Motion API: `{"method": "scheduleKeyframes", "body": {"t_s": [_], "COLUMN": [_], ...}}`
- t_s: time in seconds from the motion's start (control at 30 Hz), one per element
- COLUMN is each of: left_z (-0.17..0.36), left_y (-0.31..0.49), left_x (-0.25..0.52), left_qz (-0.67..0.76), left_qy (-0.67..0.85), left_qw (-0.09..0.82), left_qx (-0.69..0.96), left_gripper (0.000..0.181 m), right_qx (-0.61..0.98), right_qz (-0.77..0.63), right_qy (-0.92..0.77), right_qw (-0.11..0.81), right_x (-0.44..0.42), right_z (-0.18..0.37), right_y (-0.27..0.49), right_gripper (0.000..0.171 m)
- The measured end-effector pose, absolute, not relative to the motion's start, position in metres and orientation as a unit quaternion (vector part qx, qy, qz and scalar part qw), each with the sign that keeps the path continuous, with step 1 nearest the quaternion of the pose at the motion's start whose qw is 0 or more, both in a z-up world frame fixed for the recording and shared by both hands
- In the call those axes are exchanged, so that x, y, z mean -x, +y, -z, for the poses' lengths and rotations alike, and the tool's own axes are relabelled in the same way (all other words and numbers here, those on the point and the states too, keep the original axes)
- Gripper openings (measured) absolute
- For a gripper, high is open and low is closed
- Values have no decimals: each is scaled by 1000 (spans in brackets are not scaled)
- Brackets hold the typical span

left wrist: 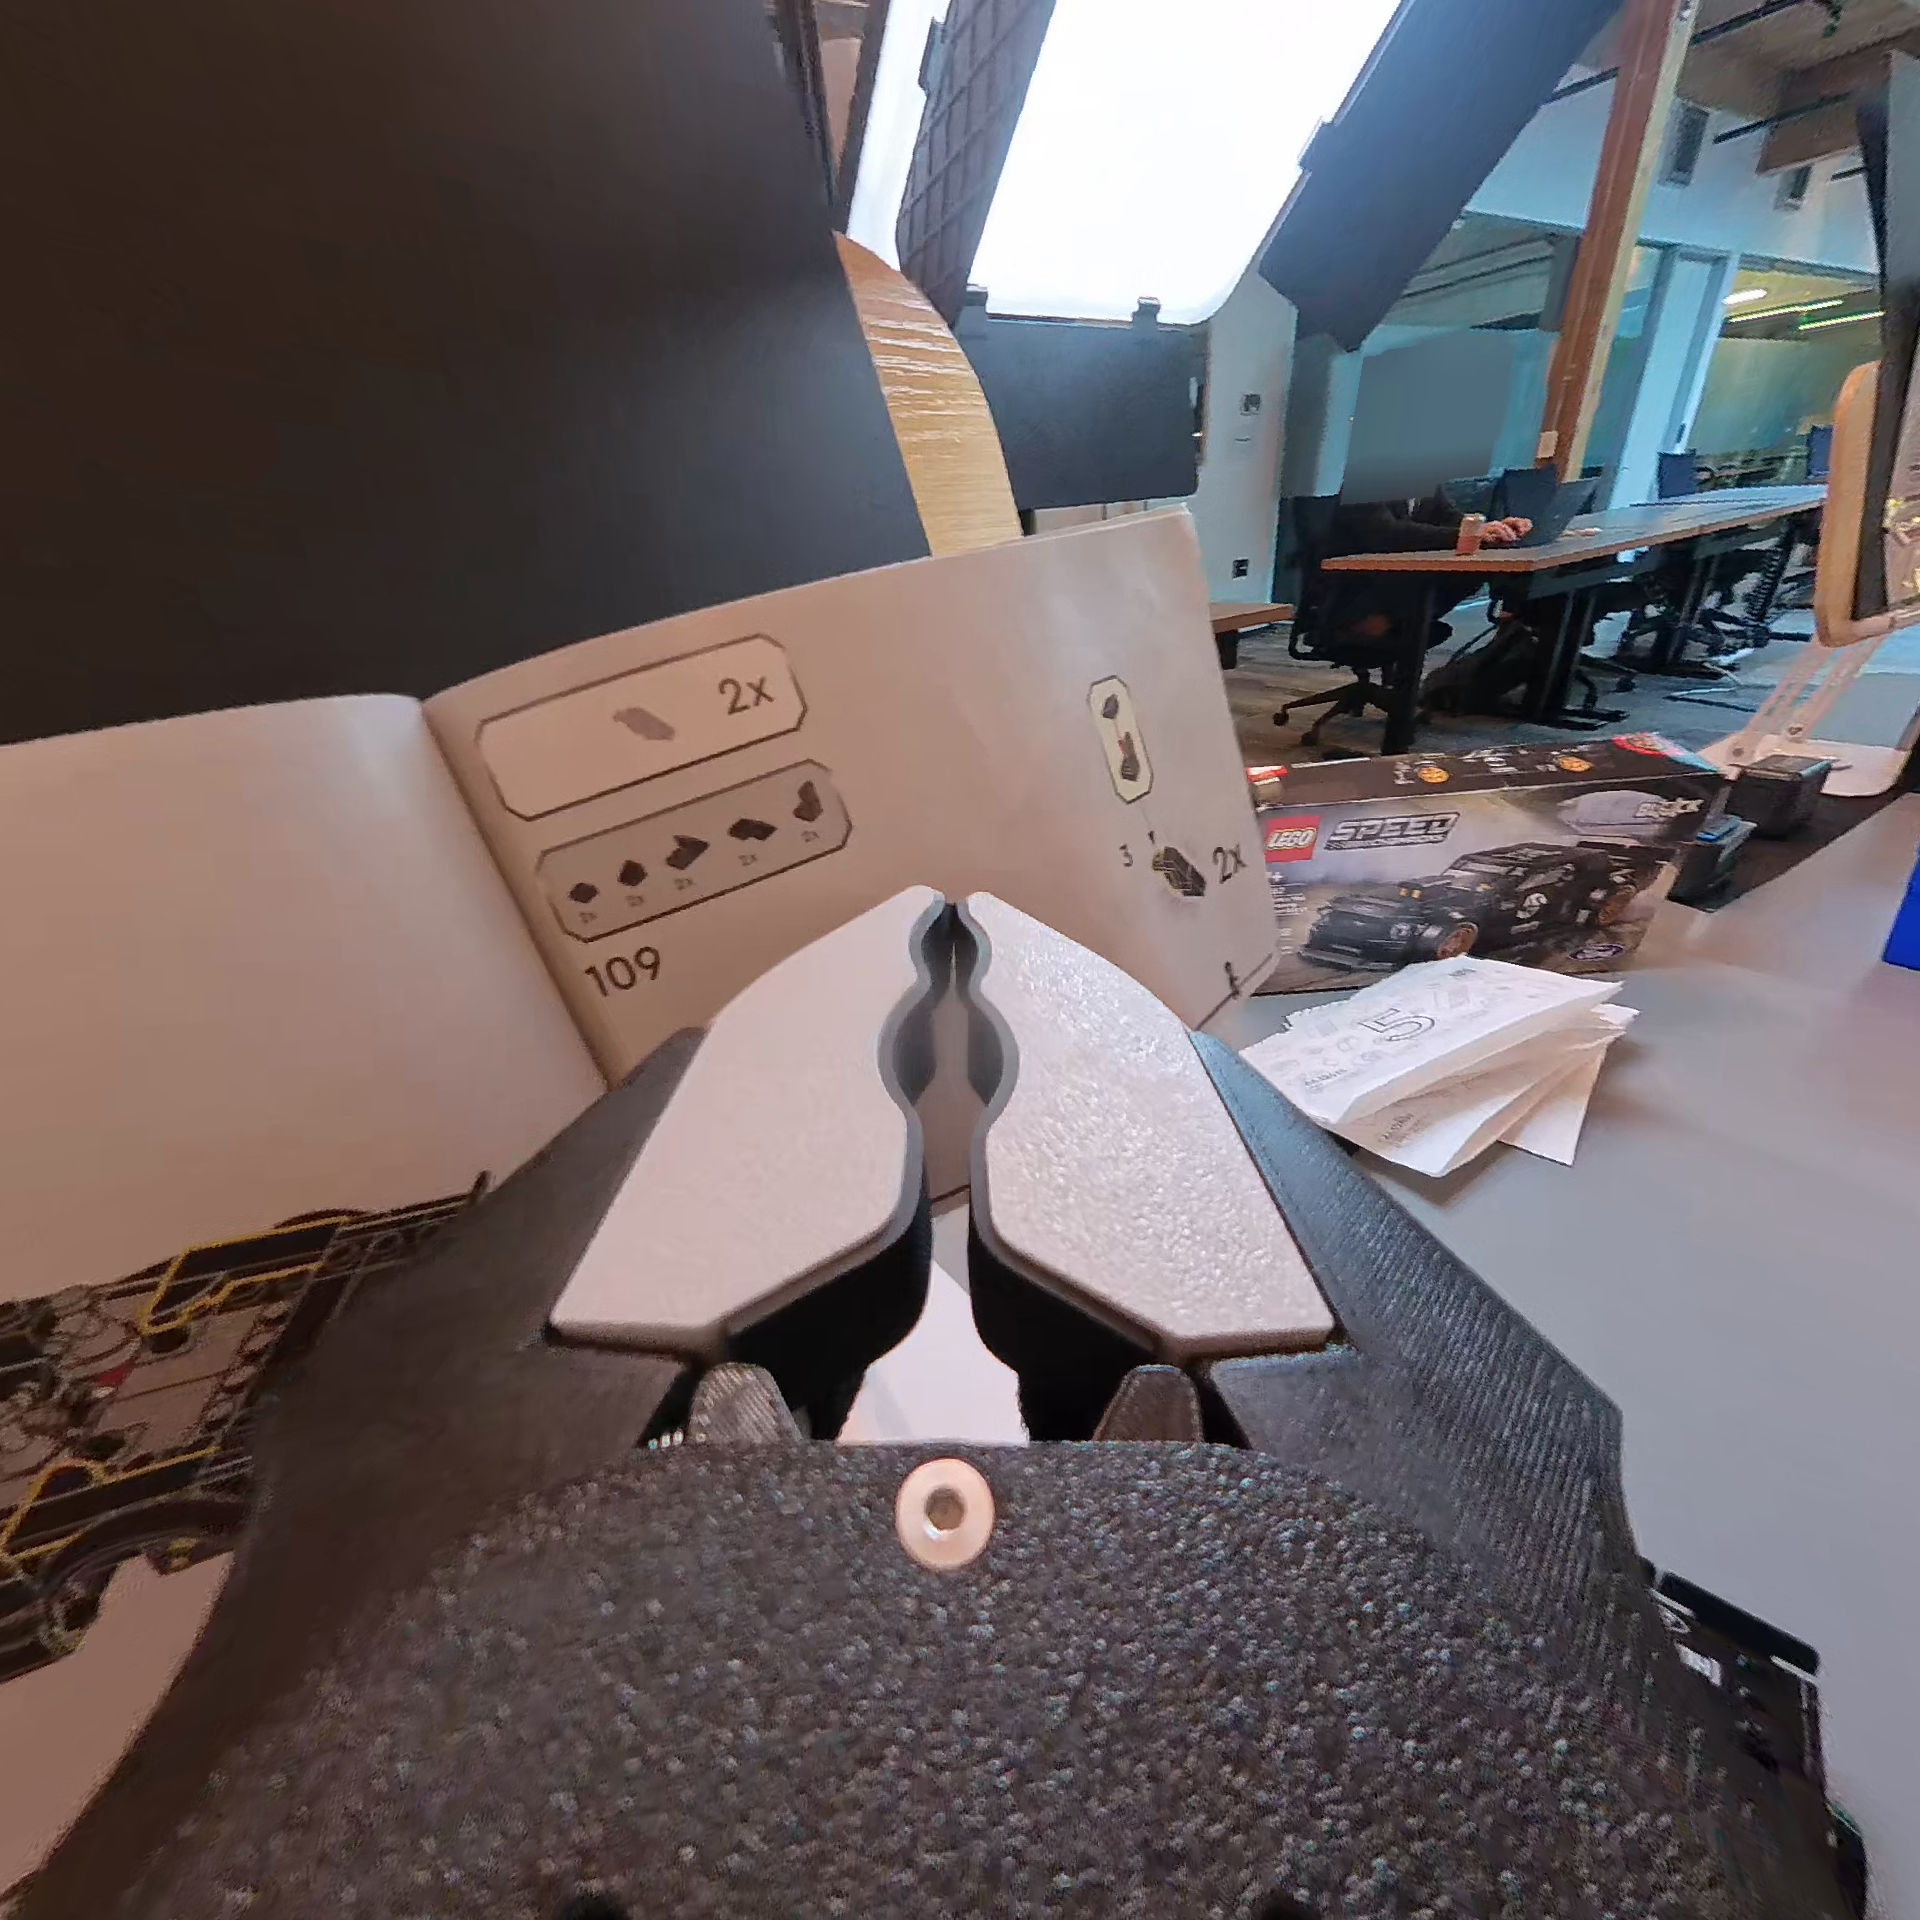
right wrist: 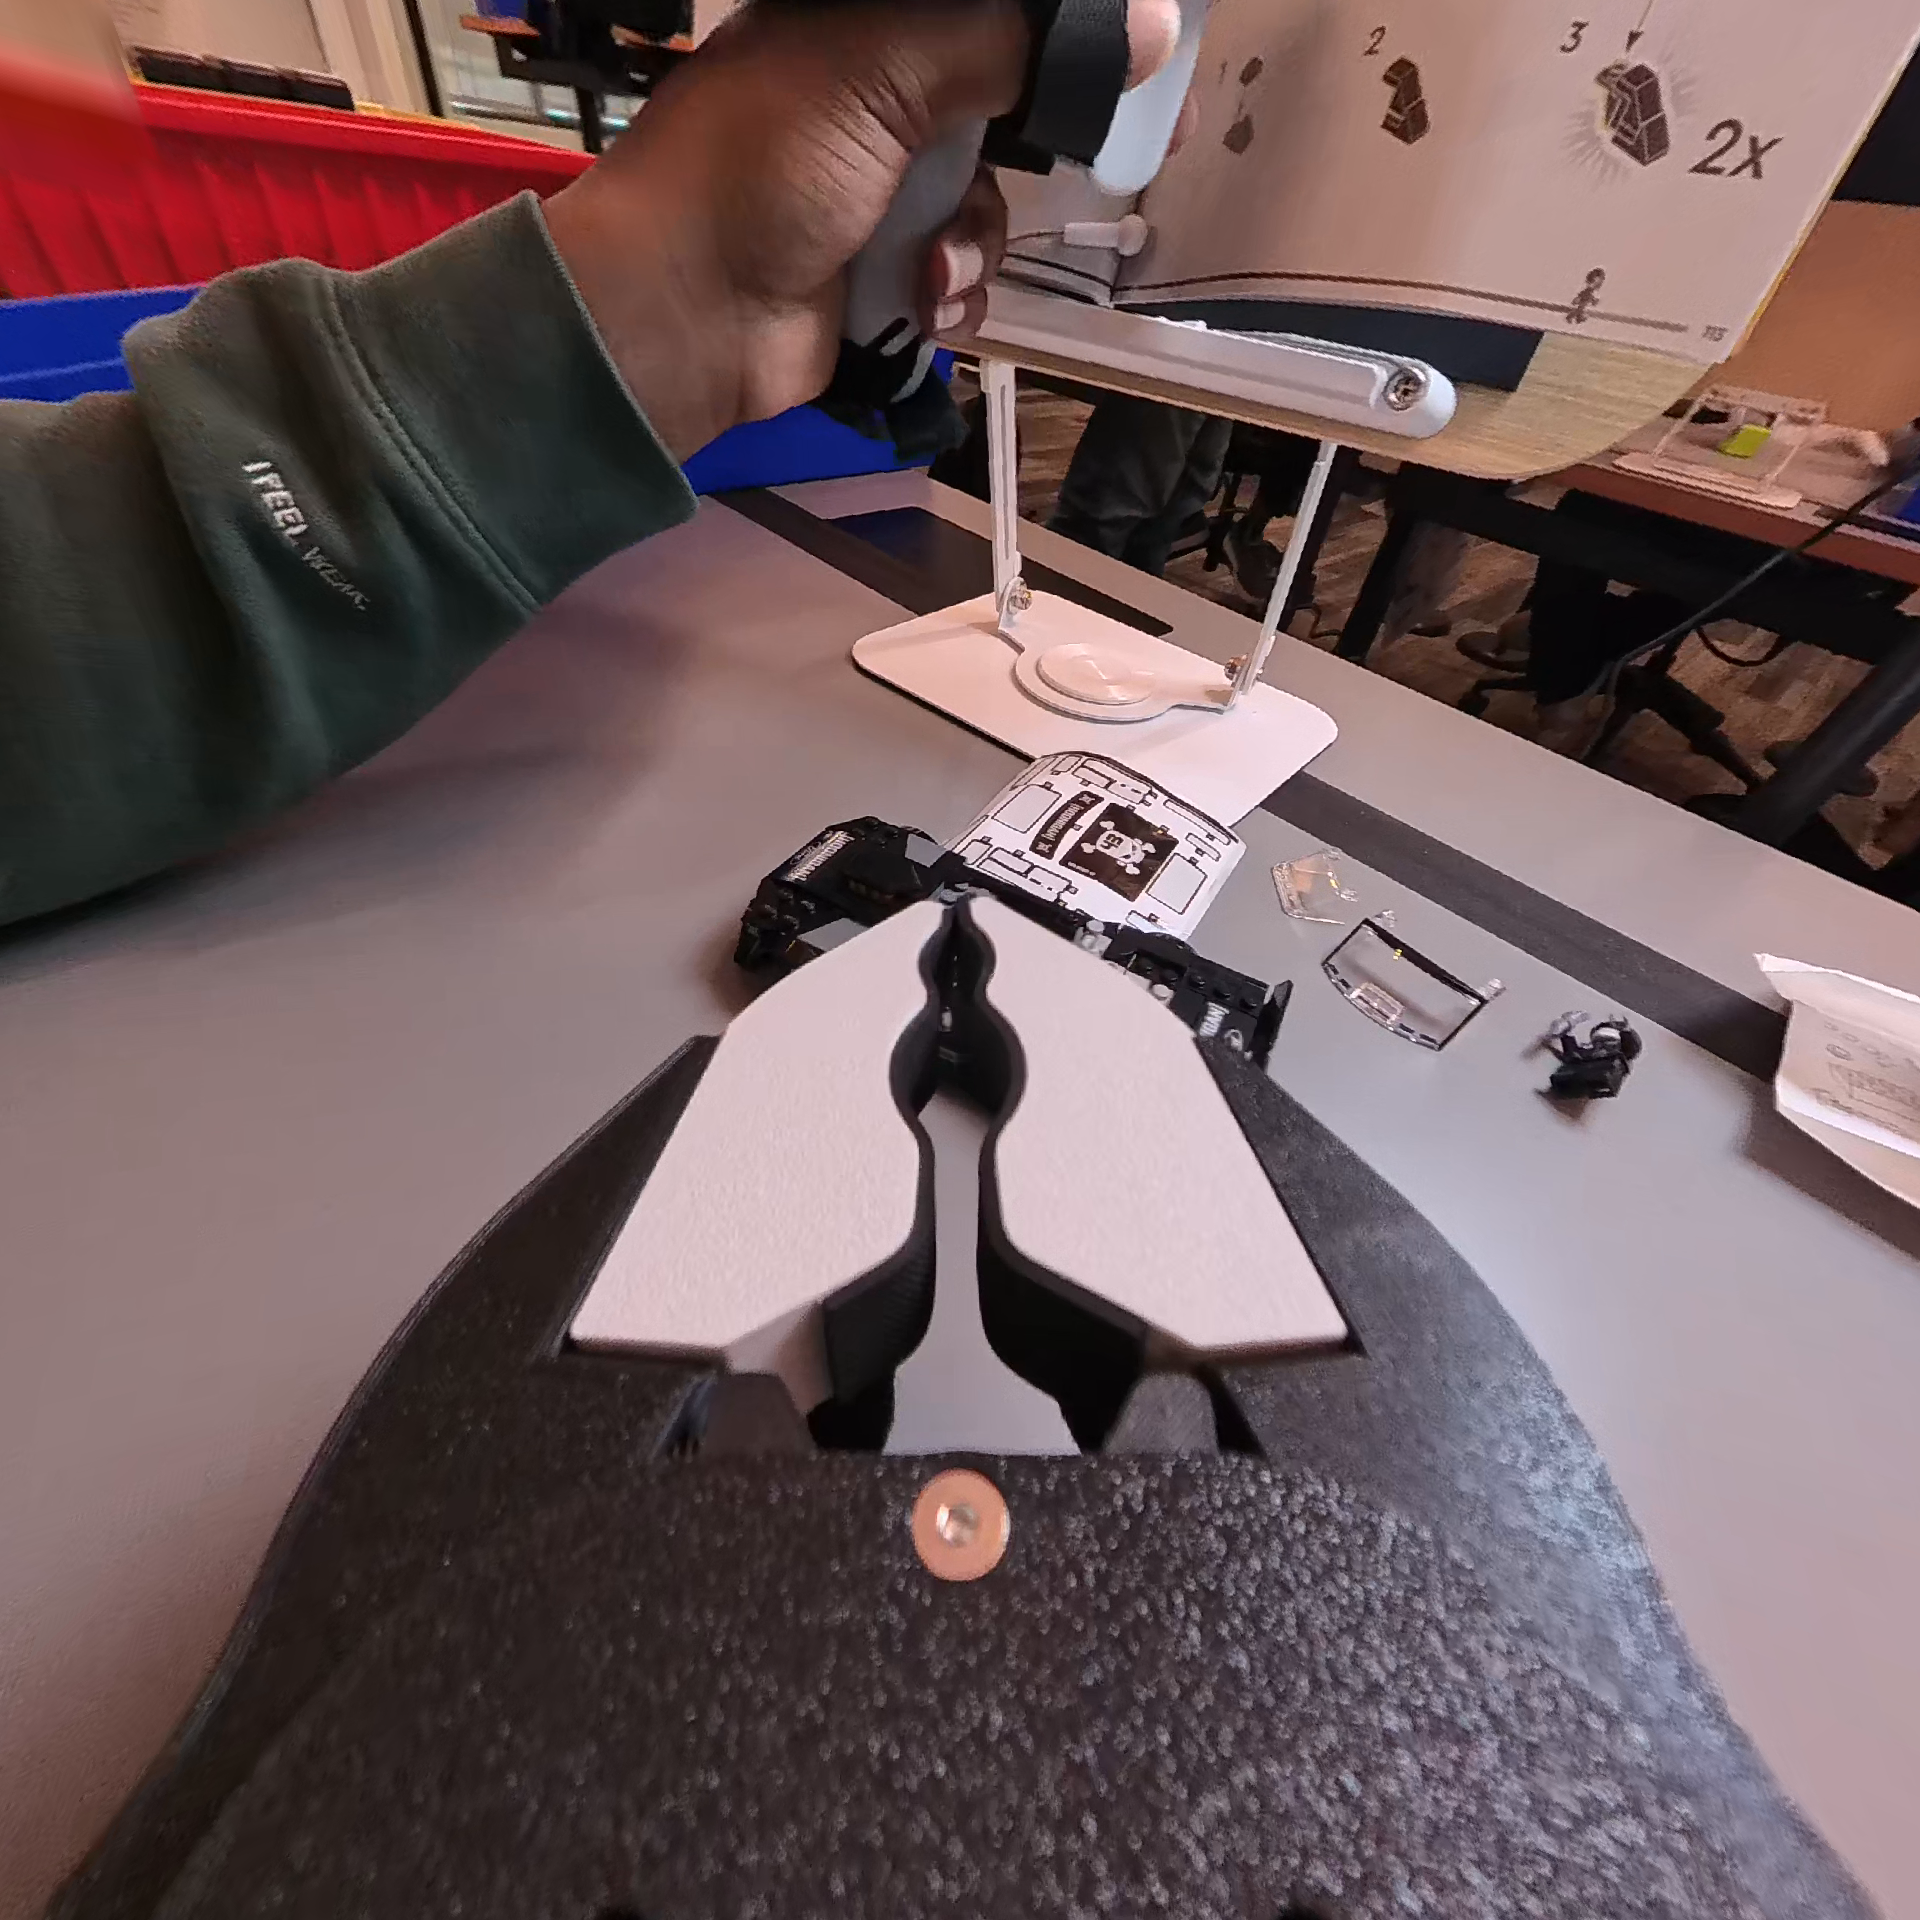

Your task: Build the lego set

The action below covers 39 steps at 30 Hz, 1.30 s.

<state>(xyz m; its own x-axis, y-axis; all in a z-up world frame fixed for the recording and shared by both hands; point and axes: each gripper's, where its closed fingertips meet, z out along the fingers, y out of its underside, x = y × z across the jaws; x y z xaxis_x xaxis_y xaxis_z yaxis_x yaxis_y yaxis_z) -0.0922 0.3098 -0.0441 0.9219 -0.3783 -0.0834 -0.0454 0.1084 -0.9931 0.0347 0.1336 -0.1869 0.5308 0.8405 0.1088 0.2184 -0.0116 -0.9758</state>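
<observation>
The open instruction booklet [left wrist: 790, 790] stands on a white stand, with its lower right page also in the right wrist view [right wrist: 1455, 156]. My left gripper [left wrist: 951, 914] is shut, its tips close in front of the booklet's right page; nothing shows between them. My right gripper [right wrist: 961, 914] is shut and looks empty, hovering over the black lego car build [right wrist: 831, 894] on the grey table [right wrist: 520, 1039]. A sticker sheet [right wrist: 1101, 852] lies just behind the car. Two clear windscreen pieces [right wrist: 1403, 987] and a small heap of black parts [right wrist: 1590, 1049] lie to the right.
The stand's white base [right wrist: 1091, 686] sits behind the car. A person's hand [right wrist: 790, 208] in a green sleeve holds the left gripper's handle up by the booklet. The lego box [left wrist: 1475, 862] and white paper bags [left wrist: 1444, 1049] lie right of the booklet. Red and blue bins [right wrist: 260, 187] stand far left. My right fingertips sit around 25 cm from my left ones.
</observation>
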Motion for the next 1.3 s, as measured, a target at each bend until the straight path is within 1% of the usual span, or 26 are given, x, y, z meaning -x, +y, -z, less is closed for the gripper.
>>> {"method": "scheduleKeyframes", "body": {"t_s": [0.1,0.17,0.27,0.33,0.4,0.47,0.57,0.63,0.7,0.73,0.83,0.9,0.97,1.0,1.07,1.17,1.27,1.3], "left_z": [34,14,-40,-74,-97,-109,-103,-87,-55,-32,40,99,146,164,196,232,256,263], "left_y": [297,277,230,201,175,153,130,124,125,127,128,126,123,124,124,122,123,122], "left_x": [76,58,36,37,48,72,130,184,247,278,357,392,405,410,425,433,440,441], "left_qz": [141,177,229,208,191,169,106,40,-21,-34,-42,-31,5,7,-22,-8,0,10], "left_qy": [179,197,225,252,273,277,270,250,223,207,161,135,124,120,133,122,101,92], "left_qw": [729,734,752,767,769,770,761,740,690,652,554,470,405,384,328,255,211,197], "left_qx": [645,626,576,553,546,549,581,623,688,729,816,872,906,916,935,959,972,976], "left_gripper": [0,0,0,0,0,0,0,0,10,16,13,20,22,20,20,27,33,32], "right_qx": [662,659,661,660,656,644,626,625,630,635,643,647,650,651,652,650,645,645], "right_qz": [-256,-252,-253,-255,-252,-244,-235,-244,-288,-305,-310,-306,-305,-300,-281,-261,-250,-246], "right_qy": [-374,-352,-331,-324,-328,-337,-344,-341,-328,-322,-312,-309,-309,-312,-328,-355,-375,-379], "right_qw": [597,615,625,627,631,642,659,659,642,633,627,627,624,624,623,619,617,616], "right_x": [-43,-51,-59,-62,-62,-62,-65,-69,-72,-75,-85,-89,-89,-88,-84,-77,-71,-71], "right_z": [180,172,167,166,163,156,144,142,143,145,150,152,154,156,162,170,174,176], "right_y": [142,147,153,155,153,149,139,131,119,115,111,112,113,113,112,108,104,104], "right_gripper": [0,0,0,0,0,0,1,1,1,2,0,0,0,0,0,0,0,0]}}
